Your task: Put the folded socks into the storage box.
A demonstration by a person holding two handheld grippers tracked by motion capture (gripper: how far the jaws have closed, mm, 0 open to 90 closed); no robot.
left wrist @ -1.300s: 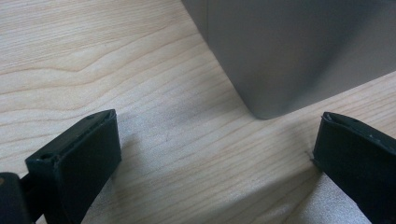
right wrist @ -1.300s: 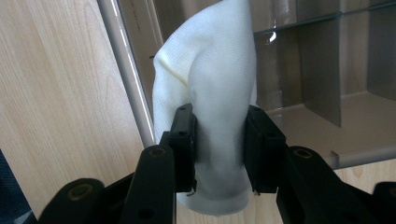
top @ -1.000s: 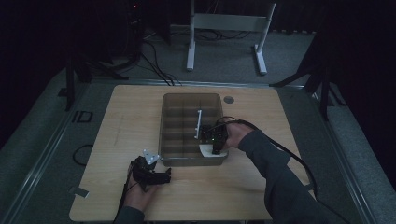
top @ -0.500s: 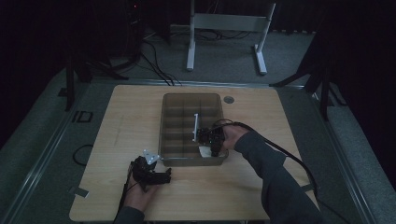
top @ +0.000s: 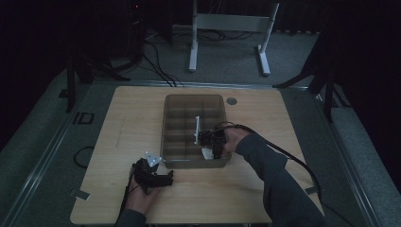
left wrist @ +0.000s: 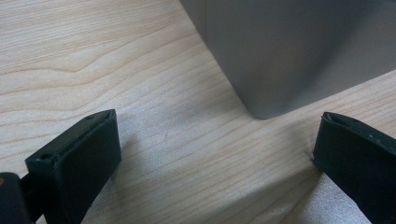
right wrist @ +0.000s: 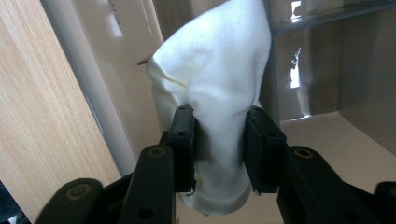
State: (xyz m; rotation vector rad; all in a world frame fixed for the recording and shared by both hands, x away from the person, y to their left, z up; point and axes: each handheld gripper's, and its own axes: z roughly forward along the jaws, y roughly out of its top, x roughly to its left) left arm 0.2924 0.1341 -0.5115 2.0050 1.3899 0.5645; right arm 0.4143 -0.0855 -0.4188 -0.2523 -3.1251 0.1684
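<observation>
A grey translucent compartment box (top: 194, 100) stands mid-table. My right gripper (top: 211, 141) reaches into its near right part, shut on a white knitted cloth (right wrist: 219, 70) that its pads squeeze at the middle (right wrist: 219, 149). The jaws have just been opening slightly, with the cloth still pinched between them. The cloth (top: 206, 152) shows as a pale patch under the gripper. A thin white strip (top: 196, 128) stands upright in the box just left of it. My left gripper (top: 168, 176) rests on the table by the box's near left corner (left wrist: 289, 56), open and holding nothing (left wrist: 215, 158).
The wooden table (top: 132, 123) has bare room left and right of the box. A small round grey disc (top: 231, 100) lies past the box's far right corner. A white metal stand (top: 227, 28) and cables are on the floor beyond.
My right gripper has shifted slightly to the left over the box with the cloth. The left gripper has stayed put.
</observation>
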